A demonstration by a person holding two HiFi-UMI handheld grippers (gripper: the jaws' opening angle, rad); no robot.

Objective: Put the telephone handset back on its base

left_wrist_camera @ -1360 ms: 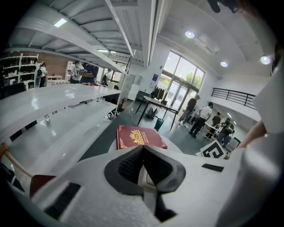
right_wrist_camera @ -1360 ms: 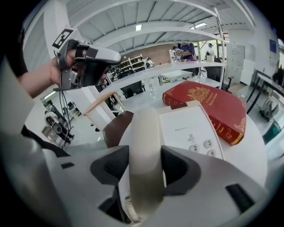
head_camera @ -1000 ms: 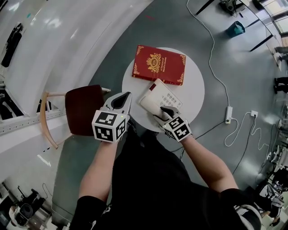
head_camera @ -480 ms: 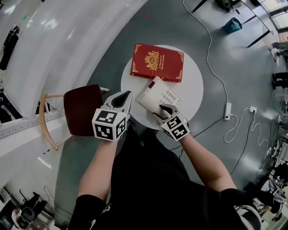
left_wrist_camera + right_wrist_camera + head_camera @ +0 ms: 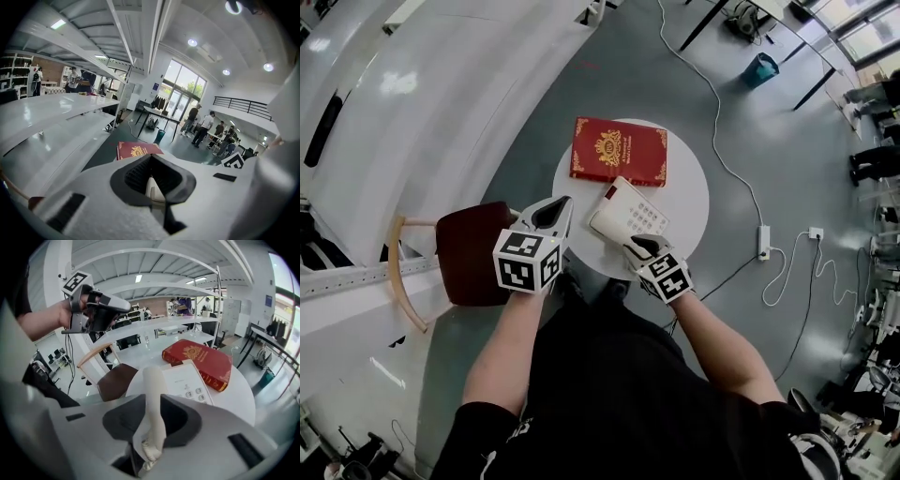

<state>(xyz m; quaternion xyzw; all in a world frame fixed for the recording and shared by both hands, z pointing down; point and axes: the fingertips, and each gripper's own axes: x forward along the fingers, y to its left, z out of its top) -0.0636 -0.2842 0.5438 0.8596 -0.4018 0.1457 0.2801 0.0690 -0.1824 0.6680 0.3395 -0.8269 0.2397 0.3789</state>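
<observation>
R | my right gripper (image 5: pixel 152 400): jaws just closing, now clamped on handset (image 5: pixel 153 376), its long axis along them | base (image 5: pixel 187 380) just ahead, slightly right; book (image 5: pixel 199 359) beyond | left gripper (image 5: pixel 551 214) closed, empty

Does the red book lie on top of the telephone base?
No: in the right gripper view the red book lies flat on the round table, beyond the telephone base, not over it.
</observation>
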